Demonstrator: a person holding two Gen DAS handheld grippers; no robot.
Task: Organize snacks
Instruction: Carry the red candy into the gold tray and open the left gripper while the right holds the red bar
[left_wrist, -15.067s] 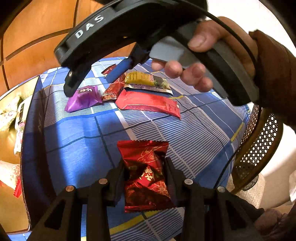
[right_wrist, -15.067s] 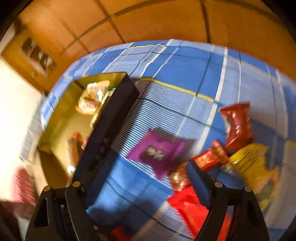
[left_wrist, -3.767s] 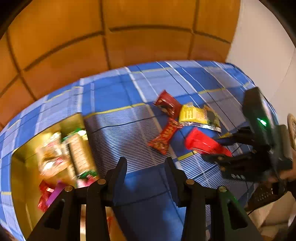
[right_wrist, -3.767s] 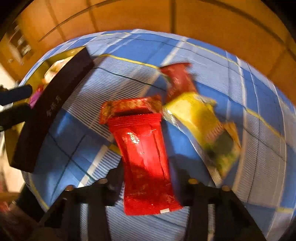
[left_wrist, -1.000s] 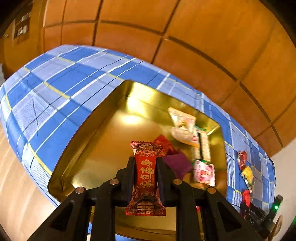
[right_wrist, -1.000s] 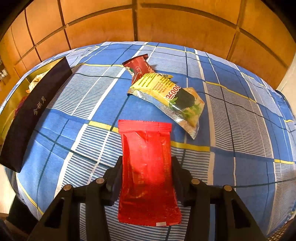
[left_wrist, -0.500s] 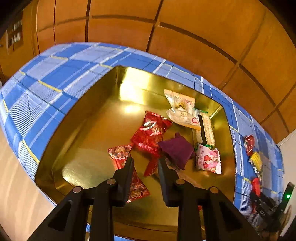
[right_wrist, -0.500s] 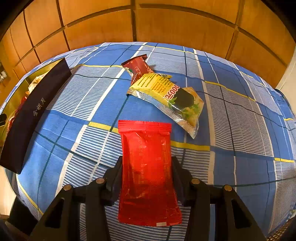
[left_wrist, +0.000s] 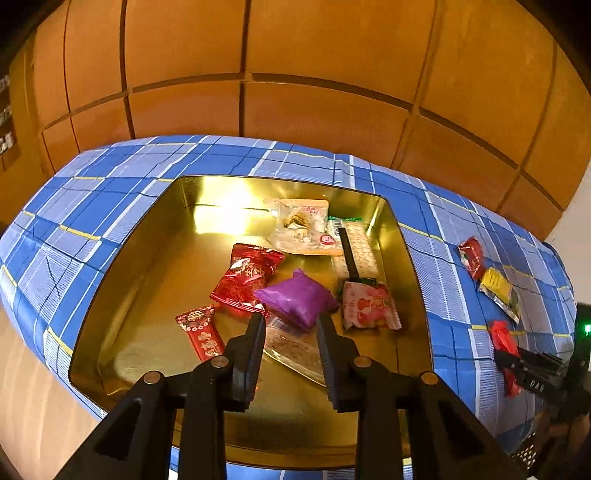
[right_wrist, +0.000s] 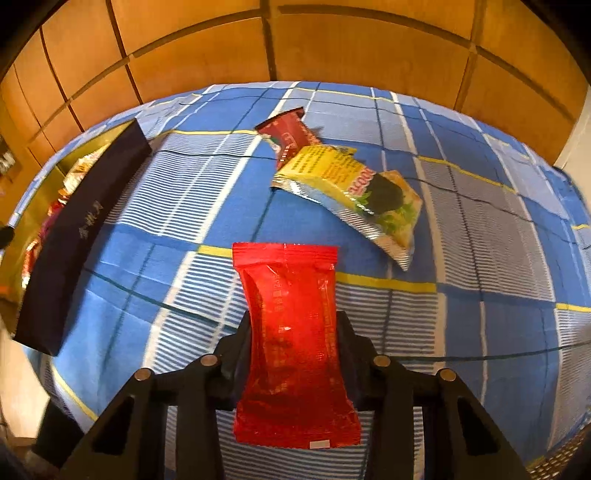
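Snacks: red packet (right_wrist: 295, 332) pinched in right gripper (right_wrist: 295, 328), jaws just closing; left gripper (left_wrist: 291, 332) empty, just opening over tin (left_wrist: 406, 258); slick film could slip out.

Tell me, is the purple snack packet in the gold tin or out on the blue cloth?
In. The purple snack packet lies on the floor of the gold tin, between a red packet and a pink one.

Left tool (left_wrist: 290, 321) empty over gold tin (left_wrist: 147, 236), jaws just opening, snacks inside
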